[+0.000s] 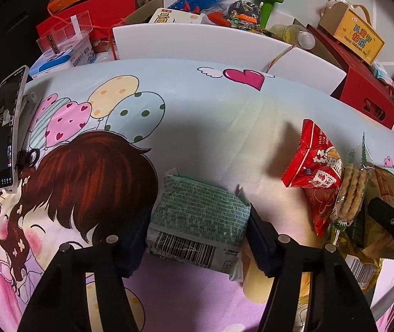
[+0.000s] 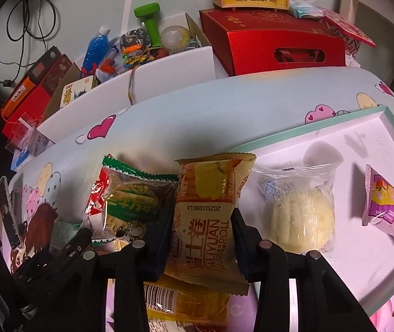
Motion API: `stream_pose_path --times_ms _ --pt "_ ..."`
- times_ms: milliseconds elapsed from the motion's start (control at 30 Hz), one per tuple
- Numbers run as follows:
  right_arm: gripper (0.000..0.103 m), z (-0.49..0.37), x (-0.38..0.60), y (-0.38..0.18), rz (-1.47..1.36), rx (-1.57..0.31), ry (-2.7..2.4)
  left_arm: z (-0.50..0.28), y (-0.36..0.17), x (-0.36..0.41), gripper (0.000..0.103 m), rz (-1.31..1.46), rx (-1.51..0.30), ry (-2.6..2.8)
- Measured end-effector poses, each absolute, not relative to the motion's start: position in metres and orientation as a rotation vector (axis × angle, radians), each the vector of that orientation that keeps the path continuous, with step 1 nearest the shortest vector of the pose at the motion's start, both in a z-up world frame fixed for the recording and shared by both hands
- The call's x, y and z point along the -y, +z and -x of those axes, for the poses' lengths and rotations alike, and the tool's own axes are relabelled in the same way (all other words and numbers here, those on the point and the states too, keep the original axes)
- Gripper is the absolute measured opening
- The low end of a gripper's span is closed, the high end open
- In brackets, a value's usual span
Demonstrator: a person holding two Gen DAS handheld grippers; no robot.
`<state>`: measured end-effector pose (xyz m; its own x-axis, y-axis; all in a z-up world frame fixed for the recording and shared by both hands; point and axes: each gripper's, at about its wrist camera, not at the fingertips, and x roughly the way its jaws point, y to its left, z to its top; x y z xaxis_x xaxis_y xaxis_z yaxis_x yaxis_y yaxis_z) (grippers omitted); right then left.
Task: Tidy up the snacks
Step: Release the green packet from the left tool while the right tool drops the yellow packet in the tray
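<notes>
Both claws: black angular arms w/ round silver screws, dark (navy, maybe) pads [image 1: 260,238].

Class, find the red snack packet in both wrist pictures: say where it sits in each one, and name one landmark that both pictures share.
Left wrist view: the red snack packet lies right of centre on the cartoon cloth, left of a packet of biscuits.
Right wrist view: only a strip of it shows at left of centre, behind a green-edged packet.
Shared landmark: the green dumbbell in the white box at the back.
</notes>
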<state>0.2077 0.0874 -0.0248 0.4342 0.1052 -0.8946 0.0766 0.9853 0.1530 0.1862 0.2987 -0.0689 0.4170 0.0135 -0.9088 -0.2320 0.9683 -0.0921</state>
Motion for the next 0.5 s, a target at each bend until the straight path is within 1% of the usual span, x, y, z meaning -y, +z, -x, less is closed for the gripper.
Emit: stream_pose_path --times_ms 233,500 --pt "0.042 -0.198 -0.083 -0.013 -0.192 -1.082 0.030 -0.181 -0.063 -0.302 0.065 0.226 -1.116 0.178" --pt "0.042 -0.189 -0.075 -0.002 -0.218 -1.050 0.034 -0.172 -0.043 -0.306 0.065 0.219 -1.069 0.224"
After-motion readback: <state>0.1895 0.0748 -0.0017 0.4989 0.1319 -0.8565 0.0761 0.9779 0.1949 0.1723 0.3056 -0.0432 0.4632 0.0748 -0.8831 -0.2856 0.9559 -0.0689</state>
